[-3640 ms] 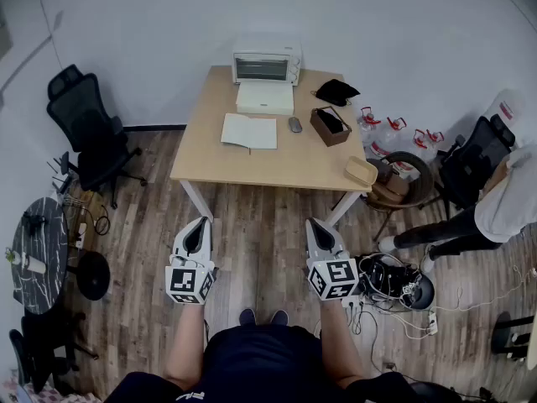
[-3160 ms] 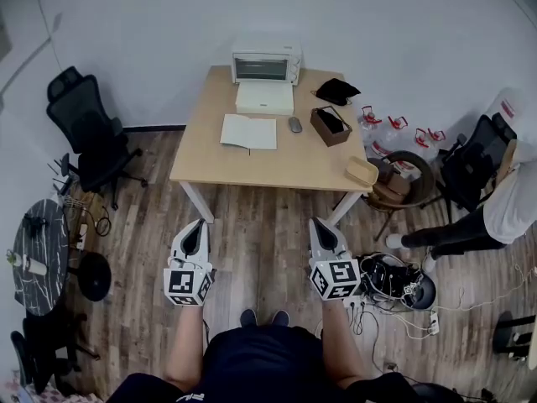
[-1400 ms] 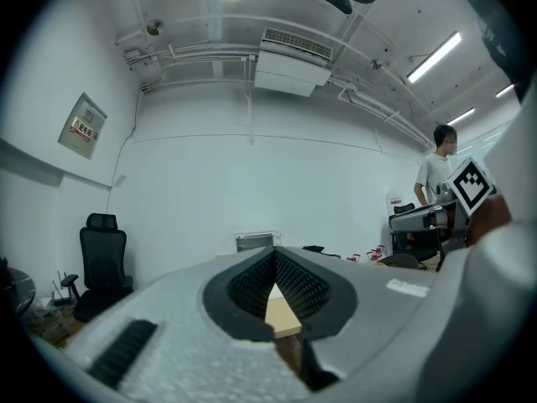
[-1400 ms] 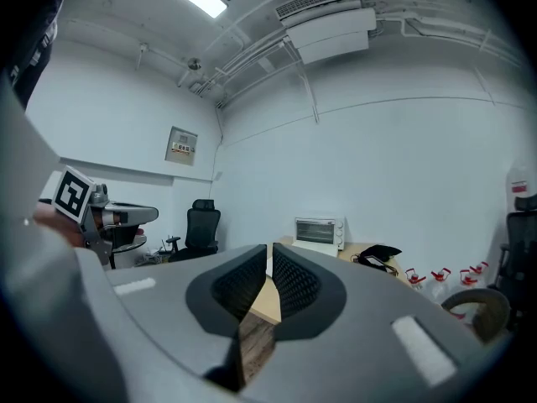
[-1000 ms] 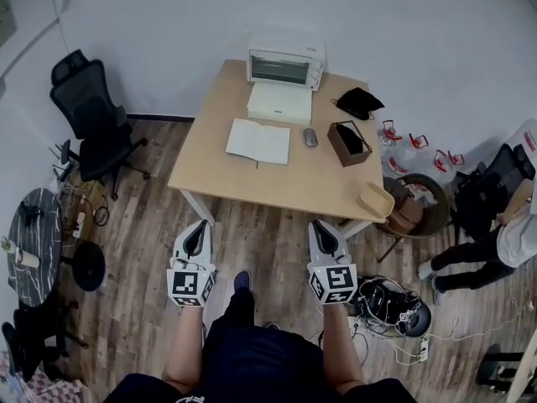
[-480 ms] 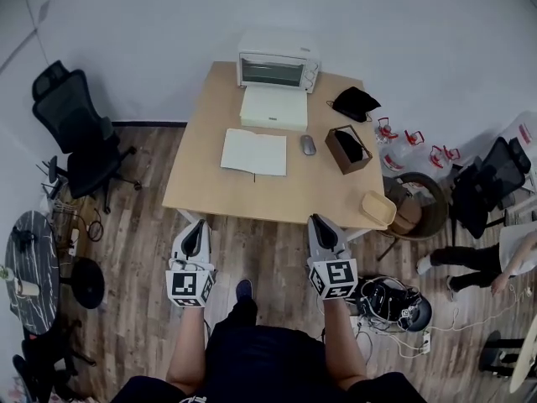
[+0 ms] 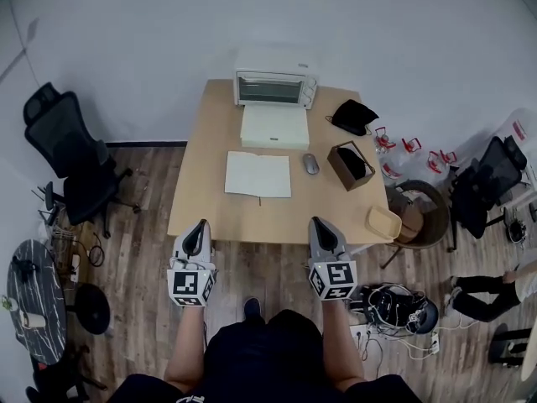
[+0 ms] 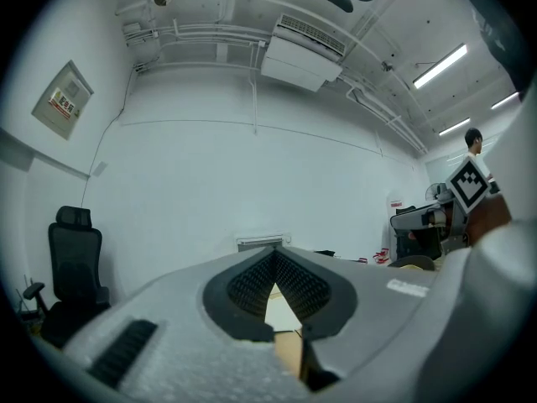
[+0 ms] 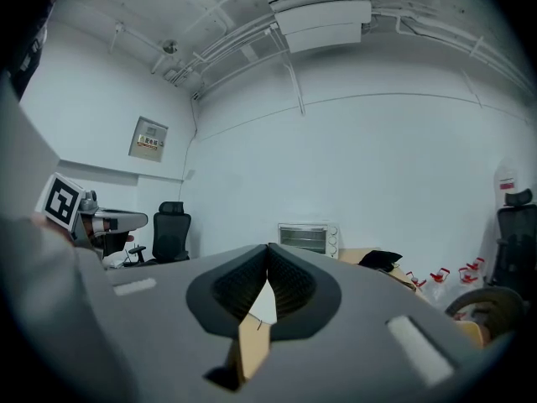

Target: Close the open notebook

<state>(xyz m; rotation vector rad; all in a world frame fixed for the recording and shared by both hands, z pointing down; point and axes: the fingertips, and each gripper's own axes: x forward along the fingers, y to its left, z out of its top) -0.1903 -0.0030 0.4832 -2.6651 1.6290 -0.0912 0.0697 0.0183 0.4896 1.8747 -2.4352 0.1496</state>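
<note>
The open white-paged notebook [image 7: 258, 175] lies flat on the pale wooden bench [image 7: 210, 212], ahead of my tools and between them. My left tool [image 7: 195, 227] and right tool [image 7: 323, 225] hover at the bench's near edge, both clamped together on nothing

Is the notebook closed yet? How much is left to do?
Nothing is done yet: the notebook lies open on the table. Nothing is in hand: the left gripper and right gripper hang in front of the table, jaws together and empty. Left to do: reach the notebook and fold it shut.
</note>
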